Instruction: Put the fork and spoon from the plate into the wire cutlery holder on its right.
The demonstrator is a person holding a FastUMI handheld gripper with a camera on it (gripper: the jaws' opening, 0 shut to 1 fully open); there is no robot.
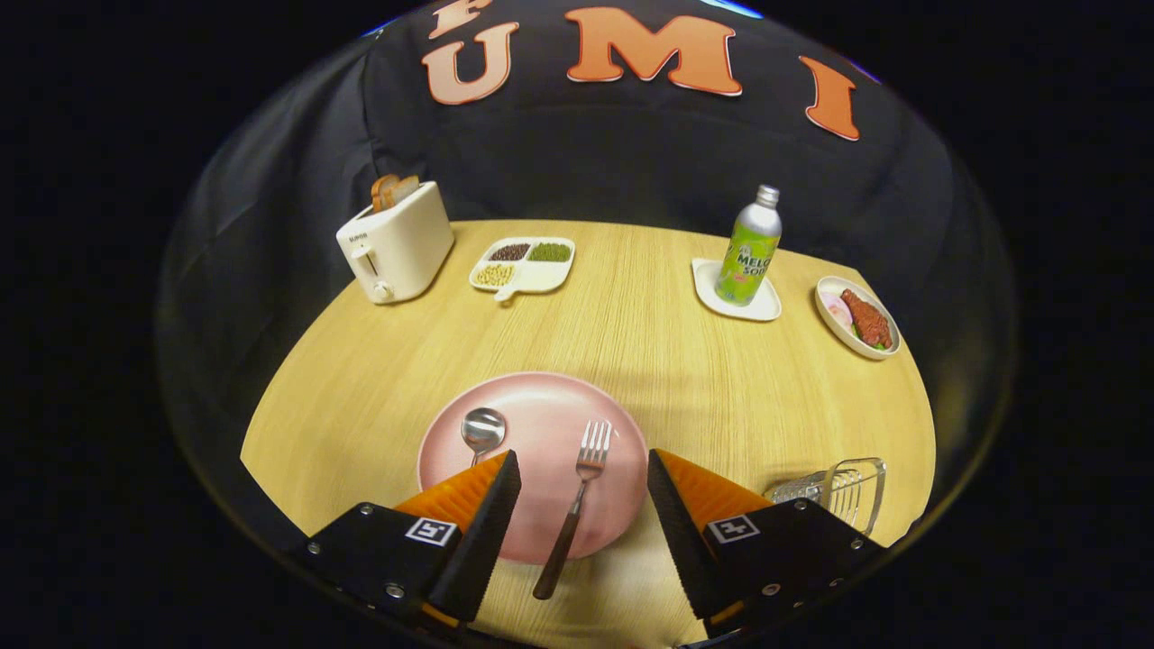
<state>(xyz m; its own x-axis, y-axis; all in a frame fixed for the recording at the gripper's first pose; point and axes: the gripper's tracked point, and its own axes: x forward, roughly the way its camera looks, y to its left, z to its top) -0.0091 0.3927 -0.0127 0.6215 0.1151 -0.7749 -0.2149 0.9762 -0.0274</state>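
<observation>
1. The hand-held gripper (583, 469) hangs above the near edge of the surface (649, 351), its fingers spread wide and gripping nothing.
2. A pink plate (541, 424) lies just ahead of the fingers, partly between them.
3. The fork (577, 500) lies on the plate in the gap between the fingers, tines pointing away, its dark handle running off the near rim of the plate.
4. The spoon (482, 428) lies on the left part of the plate, bowl up; its handle is hidden behind the left finger.
5. The wire holder (843, 491) stands on the surface right of the plate, just beyond the right finger.
6. Far side of the surface: a toaster (397, 243), a divided tray (525, 266) of beans, a bottle (748, 248) on a coaster (766, 306), and a dish (856, 317) of food.
</observation>
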